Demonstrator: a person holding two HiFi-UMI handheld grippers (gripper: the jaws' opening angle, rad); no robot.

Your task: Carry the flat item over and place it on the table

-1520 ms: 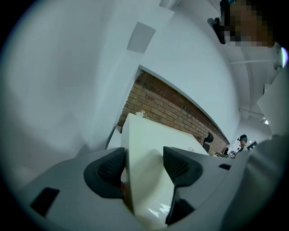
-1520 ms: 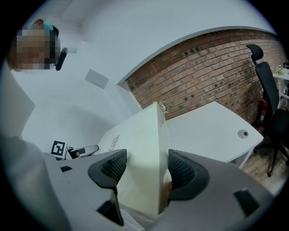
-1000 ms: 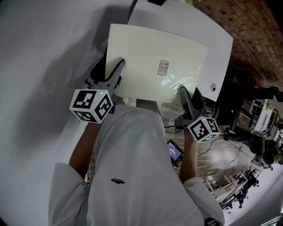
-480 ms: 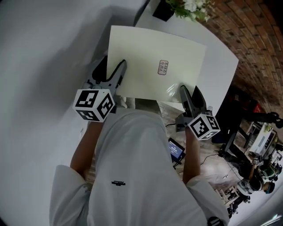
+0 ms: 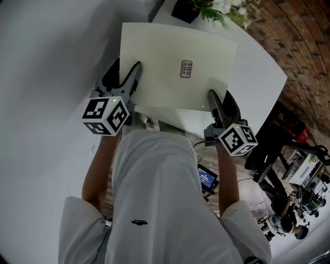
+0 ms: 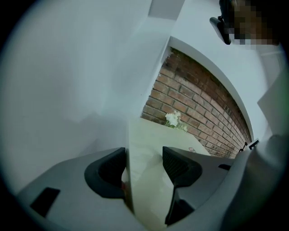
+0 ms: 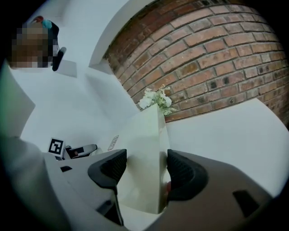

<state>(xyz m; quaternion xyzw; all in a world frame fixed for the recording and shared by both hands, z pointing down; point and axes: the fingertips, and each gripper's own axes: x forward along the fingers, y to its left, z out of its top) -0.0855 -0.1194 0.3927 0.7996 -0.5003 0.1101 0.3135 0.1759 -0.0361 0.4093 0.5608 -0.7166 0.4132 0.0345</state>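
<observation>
Right now I have the cream-coloured board [image 5: 154, 56] pinned between both tools. The left gripper [image 5: 124, 72] has the near edge towards the left. Its jaws stand wide, clamped on the board, which fills the gap between the pads. The right gripper [image 5: 220, 100] grips the near edge towards the right in the same way, with a pad pressed on either side.

The board lies nearly flat over the white table [image 5: 260, 67]. Its far edge reaches towards the black pot [image 5: 183, 9] of white flowers [image 5: 221, 6] at the table's far end, and its near edge is close to the person's white shirt [image 5: 154, 196]. I cannot tell whether its underside touches the tabletop. A small printed label [image 5: 186, 68] sits on the top face, a little right of centre. A brick wall [image 5: 301, 36] runs along the far right.
</observation>
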